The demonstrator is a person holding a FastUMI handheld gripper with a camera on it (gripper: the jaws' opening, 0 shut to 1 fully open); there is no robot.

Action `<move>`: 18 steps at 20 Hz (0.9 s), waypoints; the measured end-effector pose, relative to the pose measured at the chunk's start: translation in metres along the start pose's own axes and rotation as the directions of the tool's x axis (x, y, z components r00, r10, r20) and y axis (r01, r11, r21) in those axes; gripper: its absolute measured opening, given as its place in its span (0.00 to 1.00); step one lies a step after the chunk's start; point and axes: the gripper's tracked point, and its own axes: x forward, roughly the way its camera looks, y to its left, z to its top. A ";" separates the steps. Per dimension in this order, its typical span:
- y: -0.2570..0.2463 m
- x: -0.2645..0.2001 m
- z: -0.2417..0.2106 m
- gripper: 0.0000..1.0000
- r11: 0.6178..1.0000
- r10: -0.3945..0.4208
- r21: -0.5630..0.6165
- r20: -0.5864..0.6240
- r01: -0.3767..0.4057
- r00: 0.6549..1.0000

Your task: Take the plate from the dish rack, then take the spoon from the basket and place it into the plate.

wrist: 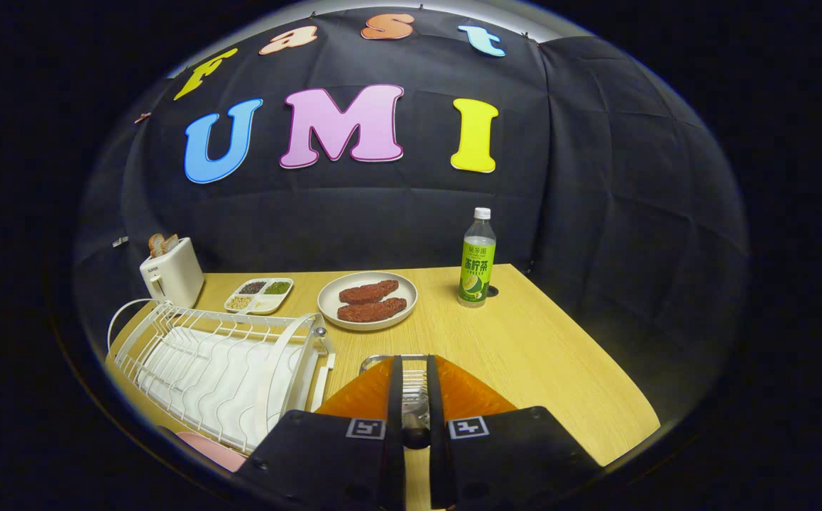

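Observation:
My gripper (415, 397) is over an orange plate (475, 397) that lies on the wooden table (539, 355) just right of the white dish rack (219, 369). The fingers stand close together, and a slim silver piece, apparently the spoon (415, 413), is pinched between them. It hangs over the middle of the plate. Just beyond the fingertips the metal wire basket (377, 361) peeks out from behind the plate. The fingers hide most of the spoon.
A white plate with two pieces of red meat (367, 301) lies beyond the basket. A green drink bottle (478, 262) stands to its right. A sectioned tray of grains (259, 295) and a toaster (171, 273) are at the back left. A pink object (205, 447) lies beside the rack.

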 end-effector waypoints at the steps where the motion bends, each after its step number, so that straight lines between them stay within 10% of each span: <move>1: 0.000 0.000 0.007 0.17 1.000 0.005 -0.001 0.008 -0.005 1.000; 18: 0.008 -0.005 0.085 0.15 0.997 0.063 -0.050 0.074 -0.059 0.995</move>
